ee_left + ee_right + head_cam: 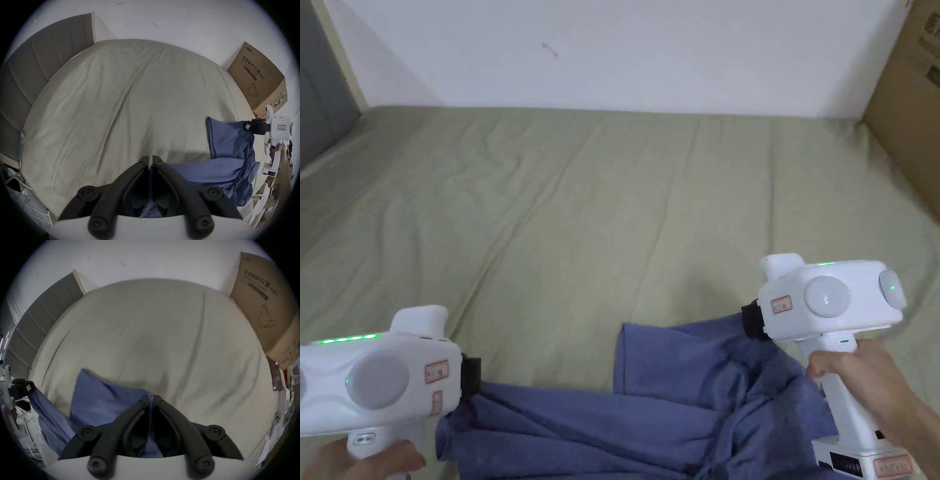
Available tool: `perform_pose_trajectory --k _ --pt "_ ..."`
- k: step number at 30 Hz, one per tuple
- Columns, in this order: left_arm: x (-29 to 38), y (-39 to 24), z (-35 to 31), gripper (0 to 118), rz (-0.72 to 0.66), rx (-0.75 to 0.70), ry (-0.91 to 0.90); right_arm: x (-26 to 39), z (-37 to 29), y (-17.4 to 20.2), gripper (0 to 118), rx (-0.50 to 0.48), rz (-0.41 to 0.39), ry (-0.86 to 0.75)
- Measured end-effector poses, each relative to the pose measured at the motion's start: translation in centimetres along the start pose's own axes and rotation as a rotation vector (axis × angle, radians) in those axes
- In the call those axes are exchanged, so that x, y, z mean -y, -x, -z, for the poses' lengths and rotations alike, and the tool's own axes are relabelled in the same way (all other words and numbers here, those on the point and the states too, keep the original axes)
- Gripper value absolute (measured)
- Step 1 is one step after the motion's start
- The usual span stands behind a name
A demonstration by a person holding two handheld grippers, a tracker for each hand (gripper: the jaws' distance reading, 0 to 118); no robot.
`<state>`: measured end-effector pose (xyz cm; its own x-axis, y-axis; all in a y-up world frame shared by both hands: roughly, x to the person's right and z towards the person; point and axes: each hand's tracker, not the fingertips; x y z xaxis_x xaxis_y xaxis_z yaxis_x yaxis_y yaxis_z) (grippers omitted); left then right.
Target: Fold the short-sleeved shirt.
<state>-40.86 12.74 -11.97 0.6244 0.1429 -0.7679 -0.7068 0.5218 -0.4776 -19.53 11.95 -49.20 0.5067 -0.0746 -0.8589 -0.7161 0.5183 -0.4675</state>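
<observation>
A blue short-sleeved shirt (675, 400) hangs rumpled between my two grippers at the near edge of the bed. My left gripper (472, 375) is at the lower left, shut on one end of the cloth; its own view has blue fabric (211, 172) pinched between its closed black jaws (150, 158). At the right my right gripper (751, 320) holds the other end higher up, and in its view a strip of the shirt (105, 399) runs between its closed jaws (151, 397). A flap of the shirt lies on the sheet between them.
The bed is covered by a wrinkled pale green sheet (625, 206) reaching back to a white wall (612, 50). A large cardboard box (909, 106) stands at the right rear edge. A grey padded headboard (40, 61) bounds the left side.
</observation>
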Motion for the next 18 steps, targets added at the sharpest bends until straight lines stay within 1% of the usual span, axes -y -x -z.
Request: perform_pose_trajectory --k 3,4,7,10,12,16,18 --pt "-2.1 -0.7 -3.1 2 0.009 0.04 -0.085 -1.2 -5.1 -1.4 3 -0.016 0.072 -0.092" --pt "-2.8 -1.1 -4.2 2 0.025 0.03 -0.104 -1.5 -7.2 -1.9 3 -0.009 0.082 -0.134" --pt "-5.0 -2.3 -8.2 2 0.098 -0.043 -0.2 -2.5 -12.9 -3.4 3 0.046 0.1 -0.231" --pt "-7.7 -2.7 -12.0 2 0.083 -0.04 -0.27 -3.2 -18.8 -5.2 3 0.087 0.131 -0.323" --pt "-9.3 -3.1 -14.5 2 0.099 -0.077 -0.33 -3.5 -22.2 -6.2 3 0.113 0.163 -0.382" --pt "-12.0 -3.5 -20.0 2 0.1 -0.078 -0.438 -3.5 -28.7 -7.7 3 0.152 0.182 -0.473" --pt "-13.1 -3.8 -21.8 2 0.132 -0.123 -0.482 -3.9 -30.9 -8.3 3 0.159 0.229 -0.494"
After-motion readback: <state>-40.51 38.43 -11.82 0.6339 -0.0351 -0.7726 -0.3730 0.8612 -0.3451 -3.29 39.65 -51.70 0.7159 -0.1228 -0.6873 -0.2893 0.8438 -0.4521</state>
